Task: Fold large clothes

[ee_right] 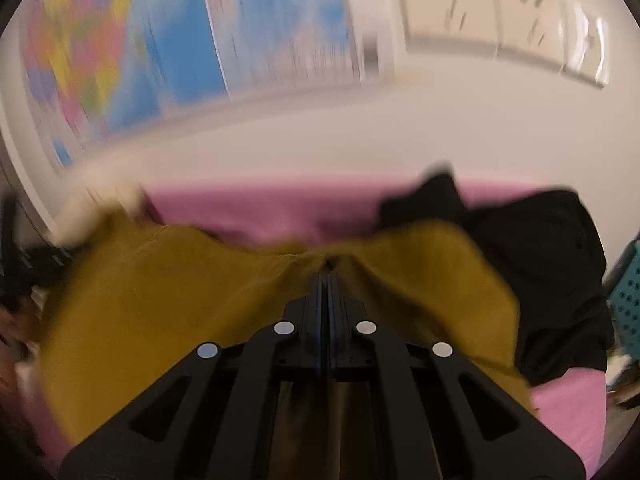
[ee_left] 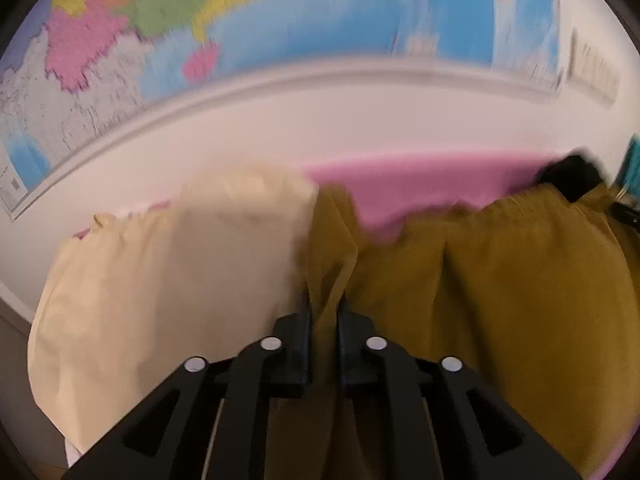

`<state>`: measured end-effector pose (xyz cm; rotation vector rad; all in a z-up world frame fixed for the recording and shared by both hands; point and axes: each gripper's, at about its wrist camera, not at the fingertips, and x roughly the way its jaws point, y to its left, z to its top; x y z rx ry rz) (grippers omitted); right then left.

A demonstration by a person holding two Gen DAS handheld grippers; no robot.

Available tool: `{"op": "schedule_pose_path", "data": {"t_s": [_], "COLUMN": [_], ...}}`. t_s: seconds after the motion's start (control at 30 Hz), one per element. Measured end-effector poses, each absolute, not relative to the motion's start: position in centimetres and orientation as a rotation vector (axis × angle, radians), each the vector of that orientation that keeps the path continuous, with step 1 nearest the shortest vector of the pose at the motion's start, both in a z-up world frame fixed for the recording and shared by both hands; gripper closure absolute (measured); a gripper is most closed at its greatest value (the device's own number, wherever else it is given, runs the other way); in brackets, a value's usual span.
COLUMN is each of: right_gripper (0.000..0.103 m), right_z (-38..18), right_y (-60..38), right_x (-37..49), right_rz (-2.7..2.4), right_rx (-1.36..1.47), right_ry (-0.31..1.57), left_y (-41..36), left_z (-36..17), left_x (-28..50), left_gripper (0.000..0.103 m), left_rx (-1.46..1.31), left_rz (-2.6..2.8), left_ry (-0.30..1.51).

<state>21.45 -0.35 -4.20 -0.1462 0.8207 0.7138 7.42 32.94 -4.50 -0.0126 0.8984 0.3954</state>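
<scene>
Left wrist view: left tool pinches the mustard garment; right tool, blurred, seems clamped on it too, over the pink sheet.

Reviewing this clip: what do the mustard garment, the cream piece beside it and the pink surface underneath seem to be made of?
Mustard garment: woven cloth, probably cotton-like, matte; it creases softly where the left gripper pinches it. Cream piece: light matte fabric, smooth with a gathered edge; fibre unclear through blur. Pink surface: looks like a matte sheet or cover, flat and unshiny.
</scene>
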Motion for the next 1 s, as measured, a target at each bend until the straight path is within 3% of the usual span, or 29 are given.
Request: {"op": "schedule_pose_path", "data": {"t_s": [0.13, 0.27, 0.4, 0.47, 0.67, 0.87, 0.9, 0.93, 0.97, 1.0], "right_gripper": [0.100, 0.066, 0.051, 0.036, 0.024, 0.027, 0.034, 0.053, 0.059, 0.065], "right_z": [-6.6, -4.2, -1.0, -0.3, -4.6, -9.3, -9.3, -9.4, -9.4, -9.3], "right_y": [-0.5, -2.5, -7.3, -10.8, -19.3, -20.7, -20.4, -20.1, -19.8, -19.8], "right_x": [22.1, 21.0, 17.8, 15.9, 11.8, 9.2, 9.1, 9.1, 9.3, 9.4], "right_rz": [0.707, 0.743, 0.795, 0.802, 0.707, 0.749, 0.771, 0.801, 0.810, 0.811], "right_rx": [-0.136, -0.084, -0.019, 0.024, 0.118, 0.168, 0.164, 0.168, 0.178, 0.181], "right_ry": [0.901, 0.861, 0.765, 0.747, 0.844, 0.964, 0.945, 0.955, 0.953, 0.955], "left_y": [32.8, 32.7, 32.4, 31.8, 32.3, 32.1, 31.4, 31.0, 30.7, 30.6], "left_z": [-4.9, -4.1, -2.5, -2.0, -2.8, -5.6, -5.9, -6.2, -6.6, -7.0], "left_x": [7.0, 6.1, 2.4, 0.0, -6.3, -9.8, -9.7, -9.4, -8.9, -8.5], "left_gripper": [0.088, 0.076, 0.040, 0.034, 0.022, 0.022, 0.022, 0.023, 0.025, 0.044], "left_rx": [-0.009, -0.038, -0.053, -0.030, -0.086, -0.236, -0.233, -0.228, -0.242, -0.276], "left_rz": [0.391, 0.372, 0.350, 0.332, 0.298, 0.151, 0.122, 0.112, 0.105, 0.075], "left_ry": [0.886, 0.863, 0.765, 0.717, 0.704, 0.743, 0.745, 0.746, 0.753, 0.767]}}
